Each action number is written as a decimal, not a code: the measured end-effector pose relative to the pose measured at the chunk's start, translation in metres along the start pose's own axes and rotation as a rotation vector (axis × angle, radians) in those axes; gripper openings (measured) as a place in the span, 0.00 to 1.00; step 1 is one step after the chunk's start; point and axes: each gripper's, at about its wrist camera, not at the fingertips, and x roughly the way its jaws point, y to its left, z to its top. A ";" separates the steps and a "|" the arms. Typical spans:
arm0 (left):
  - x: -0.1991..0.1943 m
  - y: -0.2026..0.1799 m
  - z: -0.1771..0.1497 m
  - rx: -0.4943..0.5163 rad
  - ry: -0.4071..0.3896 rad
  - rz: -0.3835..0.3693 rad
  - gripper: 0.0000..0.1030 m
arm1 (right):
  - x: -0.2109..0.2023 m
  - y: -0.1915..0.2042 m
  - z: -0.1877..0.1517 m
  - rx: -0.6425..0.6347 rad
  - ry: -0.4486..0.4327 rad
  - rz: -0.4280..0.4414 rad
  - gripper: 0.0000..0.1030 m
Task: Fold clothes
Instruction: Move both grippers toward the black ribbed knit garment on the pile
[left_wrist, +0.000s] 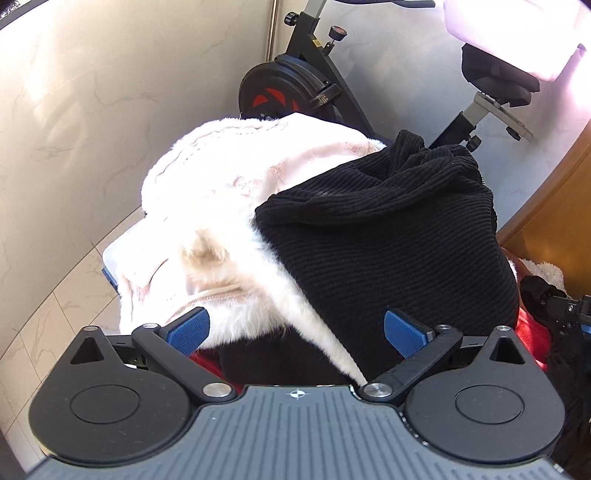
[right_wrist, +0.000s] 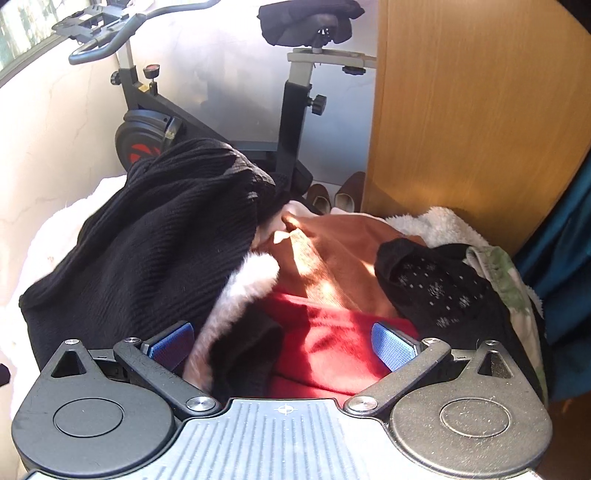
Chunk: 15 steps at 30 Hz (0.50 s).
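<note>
Heaped laundry close ahead of both tools: black ribbed knit (left_wrist: 388, 236) draped over pale pink fleece (left_wrist: 229, 192), red garment (right_wrist: 332, 343) nearest, tan top (right_wrist: 332, 254) and black dotted piece (right_wrist: 439, 284) further right, white fleece (right_wrist: 439, 221) at far right. Left gripper (left_wrist: 295, 328) spread wide, blue pads (left_wrist: 190, 328) flanking fleece trim, clamping nothing. Right gripper (right_wrist: 282, 341) likewise wide open and empty over red cloth. Beyond the pile, exercise bike (right_wrist: 291, 110) against marble wall (left_wrist: 110, 110); wooden cabinet (right_wrist: 476, 110) on the right, shoes (right_wrist: 332, 195) at its foot.
</note>
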 end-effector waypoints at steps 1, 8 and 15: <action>0.007 -0.005 0.007 0.019 -0.003 -0.006 1.00 | 0.009 0.002 0.011 0.014 0.000 0.023 0.99; 0.044 -0.020 0.046 0.057 0.004 -0.023 1.00 | 0.079 0.020 0.079 0.091 0.010 0.092 0.95; 0.054 0.010 0.062 -0.040 0.010 0.035 1.00 | 0.128 0.051 0.107 0.091 0.071 0.118 0.69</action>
